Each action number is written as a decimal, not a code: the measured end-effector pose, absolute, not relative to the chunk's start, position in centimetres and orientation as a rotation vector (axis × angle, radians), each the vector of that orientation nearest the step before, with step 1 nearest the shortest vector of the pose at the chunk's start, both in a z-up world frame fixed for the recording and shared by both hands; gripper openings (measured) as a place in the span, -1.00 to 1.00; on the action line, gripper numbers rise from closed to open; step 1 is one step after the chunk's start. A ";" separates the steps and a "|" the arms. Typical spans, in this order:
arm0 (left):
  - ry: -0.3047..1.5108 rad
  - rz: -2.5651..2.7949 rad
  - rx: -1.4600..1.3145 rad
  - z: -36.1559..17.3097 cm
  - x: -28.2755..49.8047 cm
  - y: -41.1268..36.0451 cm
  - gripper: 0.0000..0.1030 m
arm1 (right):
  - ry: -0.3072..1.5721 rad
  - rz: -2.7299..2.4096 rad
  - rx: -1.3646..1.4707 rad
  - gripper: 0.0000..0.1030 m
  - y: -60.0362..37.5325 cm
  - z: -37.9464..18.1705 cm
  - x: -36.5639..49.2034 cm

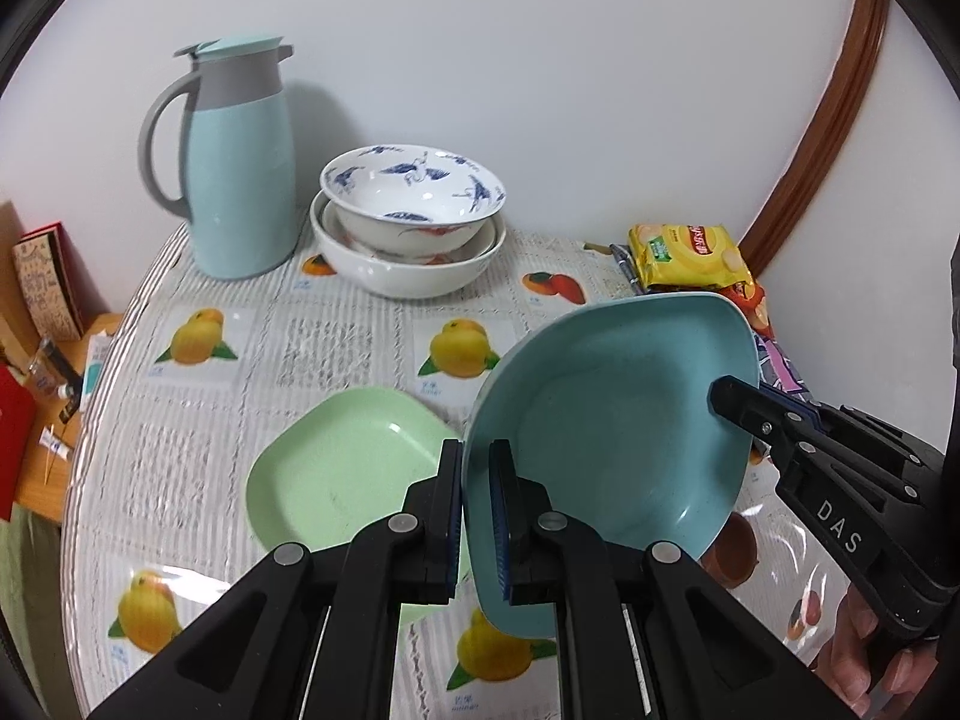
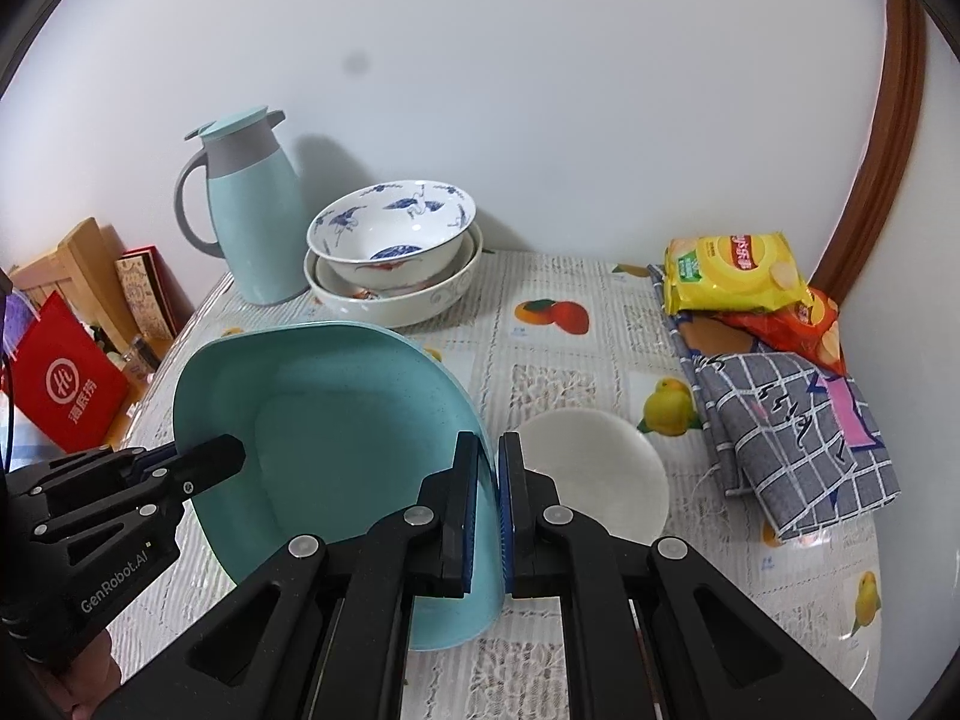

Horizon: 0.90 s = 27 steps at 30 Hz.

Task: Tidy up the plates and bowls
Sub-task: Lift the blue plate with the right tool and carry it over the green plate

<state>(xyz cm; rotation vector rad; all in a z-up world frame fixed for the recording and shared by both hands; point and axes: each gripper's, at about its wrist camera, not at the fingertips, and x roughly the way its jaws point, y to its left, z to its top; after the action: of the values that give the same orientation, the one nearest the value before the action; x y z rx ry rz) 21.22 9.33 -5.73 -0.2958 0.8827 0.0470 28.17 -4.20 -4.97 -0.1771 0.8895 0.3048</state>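
Both the left gripper (image 1: 477, 516) and right gripper (image 2: 489, 516) are clamped on opposite rims of the square teal plastic plate (image 1: 606, 444), held tilted above the table. Bowls sit nested beside the jug; the pale green square plate (image 1: 336, 468) and white round dish (image 2: 600, 474) remain unstacked.

At lower centre the left gripper (image 1: 477, 516) pinches the rim of a tilted blue plate (image 1: 606, 438), while the right gripper (image 1: 729, 402) grips its right edge. A green plate (image 1: 336, 474) lies flat at centre left; stacked bowls (image 1: 408, 222) sit above.
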 end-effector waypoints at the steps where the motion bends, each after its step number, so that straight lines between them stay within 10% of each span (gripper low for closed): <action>1: 0.883 0.053 -0.299 -5.8 20.9 9.5 -0.83 | 0.891 0.310 -0.181 -0.87 -4.0 -5.1 28.0; 27: 0.998 0.236 -0.462 -12.9 19.5 17.9 -0.83 | 0.972 0.494 -0.356 -0.82 7.0 -12.2 30.8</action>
<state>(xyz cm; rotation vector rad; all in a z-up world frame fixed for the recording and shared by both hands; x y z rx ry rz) 19.53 17.85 -12.92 -0.4616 0.9977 0.2355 30.78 7.00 -12.16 -0.3559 0.9717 0.4944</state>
